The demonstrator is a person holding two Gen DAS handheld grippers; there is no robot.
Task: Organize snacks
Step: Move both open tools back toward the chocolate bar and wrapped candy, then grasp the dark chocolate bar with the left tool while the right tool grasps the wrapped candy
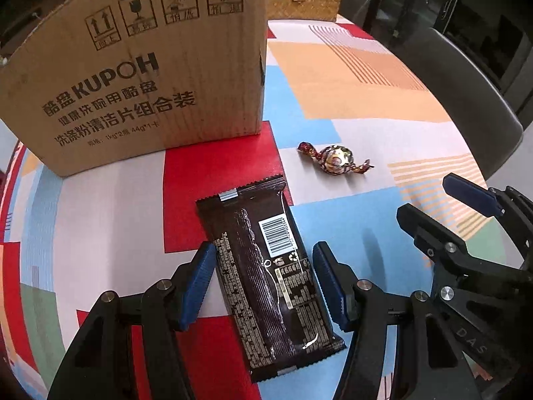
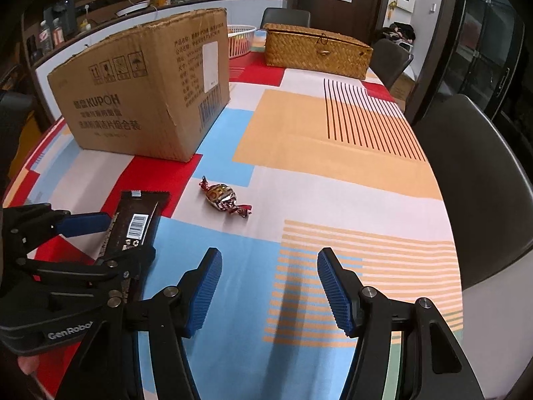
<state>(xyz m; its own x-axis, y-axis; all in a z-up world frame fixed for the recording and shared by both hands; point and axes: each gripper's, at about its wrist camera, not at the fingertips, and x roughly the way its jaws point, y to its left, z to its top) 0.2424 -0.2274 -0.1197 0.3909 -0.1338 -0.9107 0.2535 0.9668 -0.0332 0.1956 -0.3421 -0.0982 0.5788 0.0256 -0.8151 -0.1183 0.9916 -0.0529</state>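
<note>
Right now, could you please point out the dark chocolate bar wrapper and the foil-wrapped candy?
dark chocolate bar wrapper (image 1: 266, 286), left wrist view, middle of its printed back.
foil-wrapped candy (image 2: 221, 196), right wrist view, its round body.

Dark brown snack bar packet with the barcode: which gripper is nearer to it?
Left. The left gripper straddles the dark brown snack bar packet, open, one finger each side. The right gripper is open over bare tablecloth to its right.

Both tools share one build: the left gripper (image 1: 263, 283) and right gripper (image 2: 269, 290) have matte black angular linkage arms with cut-out openings; round silver pivot screws sit at the joints; the fingers (image 1: 196, 286) carry ribbed blue pads; "GenRobo" in white lettering marks one black body; "DAS" is embossed on another; a sliver of bare skin shows beneath.
</note>
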